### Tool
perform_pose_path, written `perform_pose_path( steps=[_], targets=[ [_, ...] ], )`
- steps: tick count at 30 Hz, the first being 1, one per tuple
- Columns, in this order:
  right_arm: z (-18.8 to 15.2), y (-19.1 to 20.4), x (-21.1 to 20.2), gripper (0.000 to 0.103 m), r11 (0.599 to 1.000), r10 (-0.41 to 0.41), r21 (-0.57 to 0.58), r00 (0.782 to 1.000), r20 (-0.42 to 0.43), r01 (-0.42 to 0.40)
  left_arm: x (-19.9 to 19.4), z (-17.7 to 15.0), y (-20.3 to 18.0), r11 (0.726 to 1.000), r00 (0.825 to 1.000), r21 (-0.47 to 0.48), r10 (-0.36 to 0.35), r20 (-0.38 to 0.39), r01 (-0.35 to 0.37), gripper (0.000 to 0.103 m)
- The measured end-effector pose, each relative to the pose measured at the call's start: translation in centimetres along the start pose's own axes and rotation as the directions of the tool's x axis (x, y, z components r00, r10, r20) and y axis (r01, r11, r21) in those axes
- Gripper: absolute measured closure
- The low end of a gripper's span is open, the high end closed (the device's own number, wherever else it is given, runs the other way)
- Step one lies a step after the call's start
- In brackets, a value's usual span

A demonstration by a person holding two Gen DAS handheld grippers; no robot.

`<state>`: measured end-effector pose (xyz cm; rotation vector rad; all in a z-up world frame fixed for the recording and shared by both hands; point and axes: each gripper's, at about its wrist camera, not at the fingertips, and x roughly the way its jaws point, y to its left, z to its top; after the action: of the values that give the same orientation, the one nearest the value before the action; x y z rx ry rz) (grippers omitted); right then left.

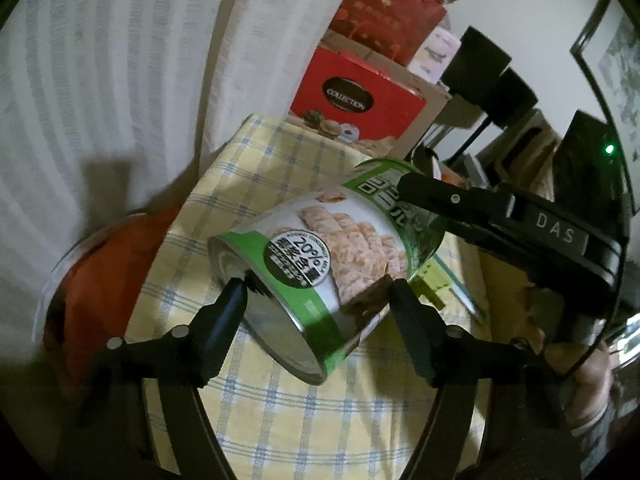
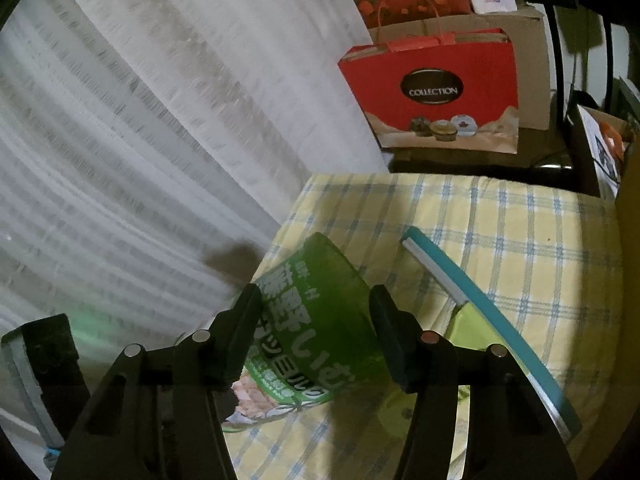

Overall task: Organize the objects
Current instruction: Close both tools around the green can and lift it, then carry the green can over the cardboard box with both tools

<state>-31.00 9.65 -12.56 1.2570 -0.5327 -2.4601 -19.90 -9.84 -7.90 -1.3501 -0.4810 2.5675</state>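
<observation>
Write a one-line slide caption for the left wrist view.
Both tools grip a tilted green can above a yellow checked cloth.

**A lived-in room at home**

I'm working in a home, by the look of it. A pale curtain (image 2: 160,120) hangs along one side, a yellow checked cloth (image 2: 500,232) covers my desk, and red gift bags (image 2: 436,92) sit stacked with a cardboard box (image 2: 532,64) behind it. A framed picture (image 1: 612,52) hangs on the wall.

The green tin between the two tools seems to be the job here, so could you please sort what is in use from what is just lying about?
In use:
green tin
left tool
right tool

Lying about:
teal book
red Collection bag
checked cloth
curtain
</observation>
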Motion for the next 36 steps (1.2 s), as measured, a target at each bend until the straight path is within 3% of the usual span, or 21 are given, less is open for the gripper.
perform_pose_path(
  steps=[10, 19, 28, 36],
  targets=[
    [-0.9, 1.7, -0.8, 0.044, 0.998, -0.024, -0.051, 1.000, 0.010, 0.024, -0.7, 0.2, -0.6, 1.000, 1.000, 0.007, 0.023, 0.019, -0.023, 0.034],
    [-0.4, 2.7, -4.6, 0.044, 0.995, -0.047, -0.079, 0.997, 0.068, 0.052, -3.0, 1.0, -2.8, 0.999, 0.999, 0.044, -0.001, 0.052, -0.002, 0.033],
    [0.5, 1.7, -11.4, 0.044, 0.993, -0.093, -0.060, 0.983, 0.156, 0.103, -5.3, 2.5, -8.4, 0.991, 0.994, 0.128, -0.055, 0.089, 0.043, 0.033],
    [0.9, -1.3, -18.4, 0.044, 0.987, -0.155, -0.001, 0.962, 0.224, 0.159, -5.5, 3.2, -15.4, 0.974, 0.991, 0.202, -0.120, 0.067, 0.104, 0.032]
  ],
)
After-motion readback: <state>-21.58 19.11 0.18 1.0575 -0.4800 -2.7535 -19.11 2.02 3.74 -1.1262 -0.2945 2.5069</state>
